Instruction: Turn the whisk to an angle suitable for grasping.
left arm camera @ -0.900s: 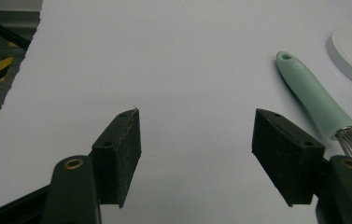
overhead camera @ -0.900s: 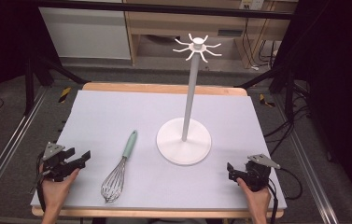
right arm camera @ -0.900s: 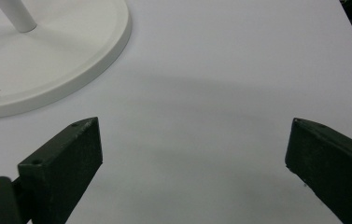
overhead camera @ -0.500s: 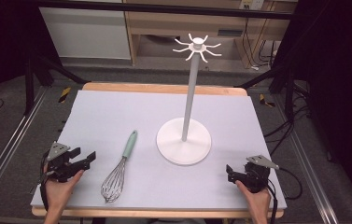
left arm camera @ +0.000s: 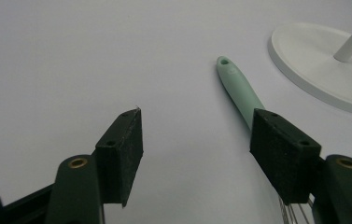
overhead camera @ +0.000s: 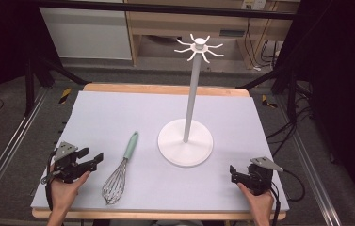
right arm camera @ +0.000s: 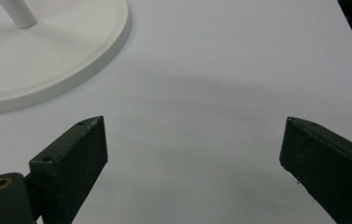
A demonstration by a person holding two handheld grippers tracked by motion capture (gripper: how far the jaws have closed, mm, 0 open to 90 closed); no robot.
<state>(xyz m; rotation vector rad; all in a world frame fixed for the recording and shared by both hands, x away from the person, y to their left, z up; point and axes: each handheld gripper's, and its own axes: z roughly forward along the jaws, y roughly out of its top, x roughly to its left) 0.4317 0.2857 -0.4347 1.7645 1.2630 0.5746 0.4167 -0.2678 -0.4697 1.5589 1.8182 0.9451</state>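
The counter (overhead camera: 118, 117) carries a tall stand (overhead camera: 186, 141) with hooks on top, set right of centre. The whisk (overhead camera: 118, 176) lies flat just left of the stand's base, green handle pointing away from the person, wires toward them. The left hand-held gripper (overhead camera: 92, 160) sits near the whisk with jaws spread and nothing between them; the right hand-held gripper (overhead camera: 234, 173) rests apart near the right edge, also spread and empty. Risks, as I judge them: a swing could knock the stand over; a jaw may slide over the handle, rolling it aside; pinching the wires would bend them.
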